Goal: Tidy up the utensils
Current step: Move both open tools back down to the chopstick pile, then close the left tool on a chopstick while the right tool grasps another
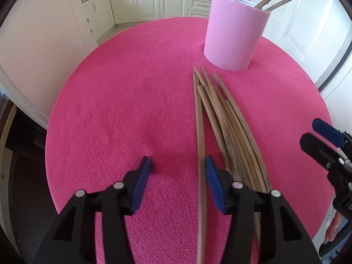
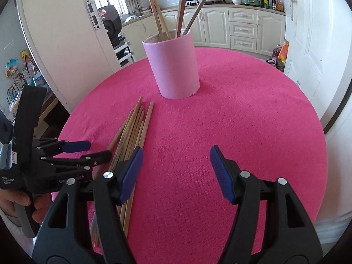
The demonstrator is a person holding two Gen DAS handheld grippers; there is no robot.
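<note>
Several wooden chopsticks (image 1: 226,121) (image 2: 134,127) lie in a loose bundle on the round pink tablecloth (image 1: 121,99) (image 2: 242,121). A pale pink cup (image 1: 233,37) (image 2: 173,66) stands upright behind them and holds a few chopsticks. My left gripper (image 1: 177,161) (image 2: 99,149) is low over the near end of the bundle. One chopstick (image 1: 200,132) runs between its jaws, close against the right pad (image 1: 214,182), while the left pad stands well apart from it. To the right of the bundle my right gripper (image 2: 177,149) (image 1: 312,132) is open, with bare cloth between its fingers.
The table's curved edge runs close on both sides and in front. A white door (image 2: 308,44) stands to the right, and a white panel (image 2: 61,33) to the left. Kitchen cabinets (image 1: 154,2) line the back. A hand (image 2: 17,200) holds the left gripper's handle.
</note>
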